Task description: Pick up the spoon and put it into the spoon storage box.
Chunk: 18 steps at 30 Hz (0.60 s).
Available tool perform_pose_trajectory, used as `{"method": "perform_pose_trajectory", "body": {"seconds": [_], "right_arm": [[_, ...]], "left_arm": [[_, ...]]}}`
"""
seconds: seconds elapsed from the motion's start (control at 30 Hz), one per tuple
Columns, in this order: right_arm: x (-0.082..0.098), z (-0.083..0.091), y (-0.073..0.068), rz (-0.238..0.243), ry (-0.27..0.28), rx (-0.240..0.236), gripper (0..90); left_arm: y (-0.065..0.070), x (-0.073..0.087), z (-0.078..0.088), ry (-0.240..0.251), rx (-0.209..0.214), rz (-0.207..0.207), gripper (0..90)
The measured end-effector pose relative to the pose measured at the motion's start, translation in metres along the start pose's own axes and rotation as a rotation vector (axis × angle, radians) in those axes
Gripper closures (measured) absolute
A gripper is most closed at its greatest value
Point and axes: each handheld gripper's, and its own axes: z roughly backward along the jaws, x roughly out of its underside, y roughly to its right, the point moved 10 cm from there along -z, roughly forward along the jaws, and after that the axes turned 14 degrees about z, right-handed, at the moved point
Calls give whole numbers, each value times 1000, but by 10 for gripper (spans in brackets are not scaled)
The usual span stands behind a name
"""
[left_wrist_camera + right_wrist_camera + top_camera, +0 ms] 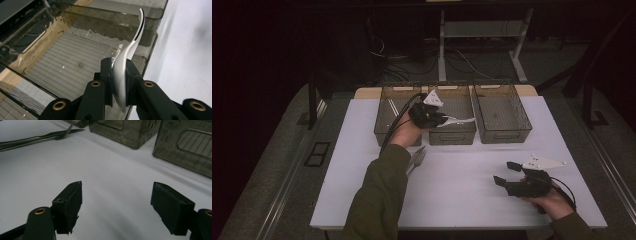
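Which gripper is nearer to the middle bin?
Left. The left gripper holds a spoon over the middle bin; the right gripper hovers open, apart, nearer the person.

Left gripper (439,119) is raised with fingers clamped; right gripper (506,173) rests low, fingers spread.

Cutlery (415,160) lies on the white table (462,180); an empty right bin (502,114) stands behind.

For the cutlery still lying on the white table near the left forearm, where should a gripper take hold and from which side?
Judging by its pose, grip the cutlery across its narrow handles, coming down from above. The pieces lie flat on the table, so only the thin sides offer the fingers purchase. The open right gripper is free; the left gripper holds a spoon.
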Motion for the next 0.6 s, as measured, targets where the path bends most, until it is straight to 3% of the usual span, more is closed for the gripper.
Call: {"method": "perform_pose_trajectory", "body": {"seconds": [0.07,0.3,0.6], "right_arm": [[1,-1,-2,9,-9,-31,145],[3,1,6,-34,-21,0,146],[3,1,7,-32,-17,2,146]], "left_arm": [[-2,2,-4,-4,-2,7,799],[-7,9,-12,-31,-18,11,797],[-7,12,-15,-43,-14,24,733]]}}
